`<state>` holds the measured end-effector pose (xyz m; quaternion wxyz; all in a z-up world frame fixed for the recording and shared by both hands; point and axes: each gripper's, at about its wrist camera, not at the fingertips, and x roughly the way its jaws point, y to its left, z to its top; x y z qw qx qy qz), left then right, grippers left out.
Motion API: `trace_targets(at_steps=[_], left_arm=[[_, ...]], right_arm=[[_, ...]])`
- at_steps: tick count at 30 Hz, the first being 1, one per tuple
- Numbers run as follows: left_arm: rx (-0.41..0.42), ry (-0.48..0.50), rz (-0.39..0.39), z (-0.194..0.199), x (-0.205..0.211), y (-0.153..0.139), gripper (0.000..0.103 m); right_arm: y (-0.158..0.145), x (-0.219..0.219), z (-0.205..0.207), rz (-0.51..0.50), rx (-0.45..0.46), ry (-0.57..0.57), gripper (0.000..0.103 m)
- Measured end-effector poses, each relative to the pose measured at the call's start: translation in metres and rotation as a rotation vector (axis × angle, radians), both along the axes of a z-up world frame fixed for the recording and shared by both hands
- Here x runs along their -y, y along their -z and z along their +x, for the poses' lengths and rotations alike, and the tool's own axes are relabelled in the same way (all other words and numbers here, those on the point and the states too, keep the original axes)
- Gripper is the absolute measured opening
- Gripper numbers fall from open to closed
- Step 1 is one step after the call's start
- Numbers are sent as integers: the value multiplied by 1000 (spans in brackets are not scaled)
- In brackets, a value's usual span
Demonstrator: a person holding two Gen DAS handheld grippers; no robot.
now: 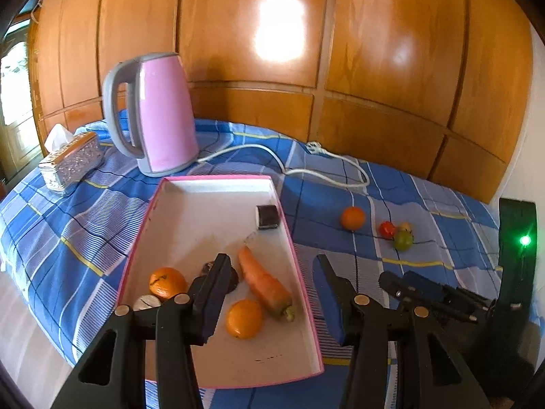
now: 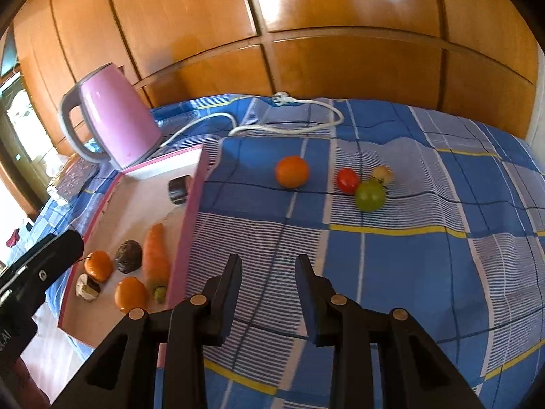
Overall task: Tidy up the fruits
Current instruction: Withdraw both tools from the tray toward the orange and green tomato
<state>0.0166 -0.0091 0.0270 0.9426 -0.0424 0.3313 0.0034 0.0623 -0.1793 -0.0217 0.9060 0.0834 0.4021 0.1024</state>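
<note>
Hiding part of the dark fruit behind its left finger, the left gripper is hovering with jaws spread and empty over the pink-rimmed box. The carrot is lying between them, stem end toward the camera. The right gripper is gaping empty above the blue cloth; the loose orange is sitting well beyond it.

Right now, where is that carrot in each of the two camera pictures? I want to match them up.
Left wrist view: the carrot lies lower middle, inside the pink-rimmed box, between two oranges.
Right wrist view: the carrot lies at lower left, along the box's near wall.
Shared landmark: the pink kettle stands behind the box in both.
</note>
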Motion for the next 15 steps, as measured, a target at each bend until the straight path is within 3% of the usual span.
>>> trace_targets(at_steps=[15], left_arm=[[-86, 92, 19, 28, 36, 26, 51]], right_arm=[[21, 49, 9, -6, -54, 119, 33]])
